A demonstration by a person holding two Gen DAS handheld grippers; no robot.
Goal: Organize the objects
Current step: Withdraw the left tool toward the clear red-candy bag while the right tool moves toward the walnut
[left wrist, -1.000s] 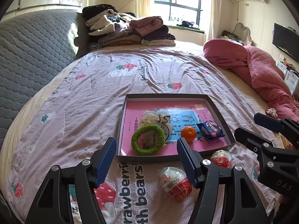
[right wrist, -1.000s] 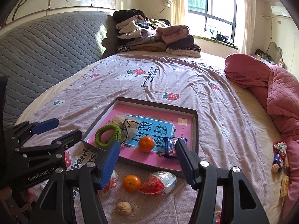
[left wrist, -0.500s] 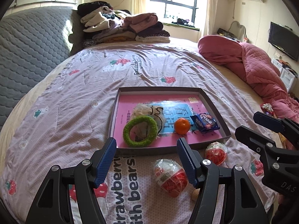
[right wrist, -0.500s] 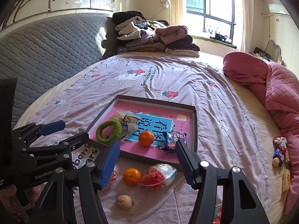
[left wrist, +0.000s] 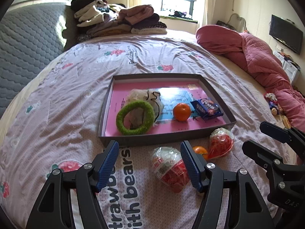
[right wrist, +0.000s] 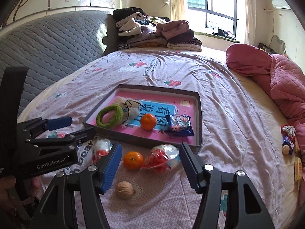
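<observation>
- Tray (left wrist: pixel 215 131) sits mid-bed on the strawberry quilt (left wrist: pixel 76 87). Already in it: green ring (left wrist: pixel 135 117), a pale drawstring pouch (left wrist: pixel 150 97) partly under the ring, one orange (left wrist: pixel 182 112), a blue snack pack (left wrist: pixel 206 108).
- Left to do, my read: four loose items on the quilt just in front of the tray's near wall. Roughly half done.
- Loose set: red-and-clear jelly cup (left wrist: pixel 169 168), a second similar wrapped cup (left wrist: pixel 221 142) at the tray's near right corner, a second orange (right wrist: pixel 133 160), a walnut (right wrist: pixel 124 189).
- Your left tool (left wrist: pixel 148 164) is spread, nothing pinched. The jelly cup lies between its fingers towards the right one; can't tell if that pad touches it.
- Your right tool (right wrist: pixel 150 164) is also spread and empty. The loose orange and the wrapped cup (right wrist: pixel 162 158) sit in the gap between its fingers, with the walnut nearer the camera.
- View differences: the walnut shows only in the right wrist view. In the left view the loose orange is mostly hidden behind the tool's right finger.
- The right view shows the orange and wrapped cup touching, so a clean single pick there looks tricky.
- Both views catch more small wrapped bits (right wrist: pixel 288 139) well off at the bed's right edge beside the pink comforter (left wrist: pixel 266 61); can't tell if they count.
- Clothes pile (left wrist: pixel 118 21) at the headboard is untouched.
</observation>
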